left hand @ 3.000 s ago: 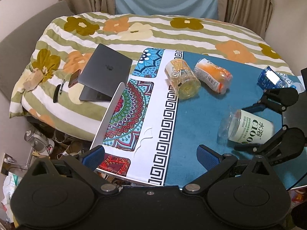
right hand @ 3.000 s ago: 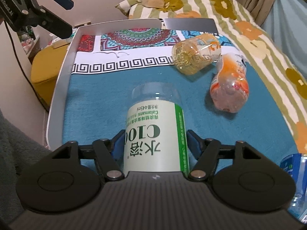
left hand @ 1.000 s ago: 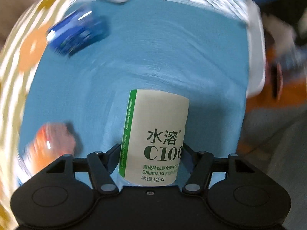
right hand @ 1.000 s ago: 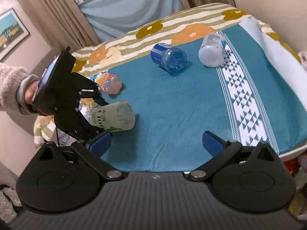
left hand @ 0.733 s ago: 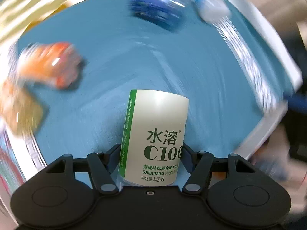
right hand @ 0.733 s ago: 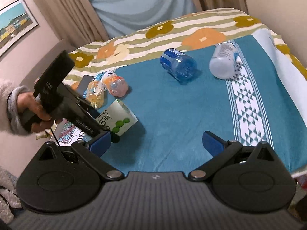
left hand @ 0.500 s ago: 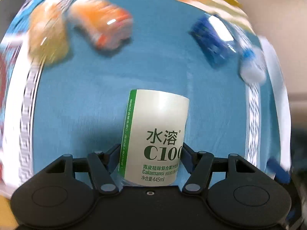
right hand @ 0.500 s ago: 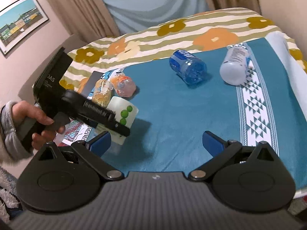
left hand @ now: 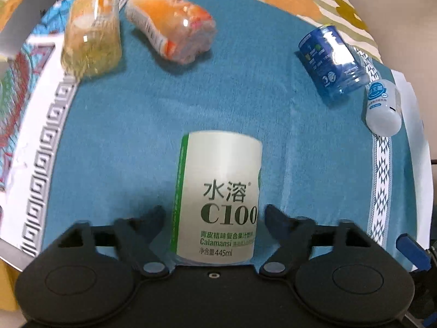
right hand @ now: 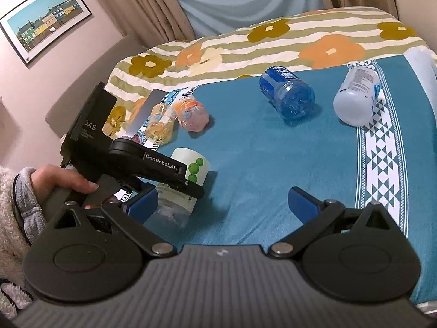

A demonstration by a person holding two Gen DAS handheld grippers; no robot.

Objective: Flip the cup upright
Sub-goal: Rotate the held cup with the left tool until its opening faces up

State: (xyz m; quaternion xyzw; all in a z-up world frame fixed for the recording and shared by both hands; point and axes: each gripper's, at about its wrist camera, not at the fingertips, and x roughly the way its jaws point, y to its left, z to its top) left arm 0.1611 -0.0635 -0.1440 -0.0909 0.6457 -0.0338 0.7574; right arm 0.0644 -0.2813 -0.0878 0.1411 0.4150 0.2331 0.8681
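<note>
The white C100 cup (left hand: 217, 199) with a green stripe stands between the fingers of my left gripper (left hand: 214, 214) on the teal cloth (left hand: 169, 104). The fingers sit a little apart from its sides, so the left gripper is open. In the right wrist view the cup (right hand: 188, 180) stands on its clear end, with the left gripper (right hand: 174, 183) still around it. My right gripper (right hand: 222, 203) is open and empty, low over the teal cloth to the right of the cup.
Other cups lie on their sides: a yellow one (left hand: 91, 31), an orange one (left hand: 170, 28), a blue one (left hand: 331, 63) and a white one (left hand: 382, 106). A laptop (left hand: 21, 24) lies at the far left. The table edge (left hand: 11, 257) runs along the near left.
The left gripper swung the cup round from lying to standing on the cloth, and its fingers have just opened off the cup's sides. The right gripper stayed open and drew back.
</note>
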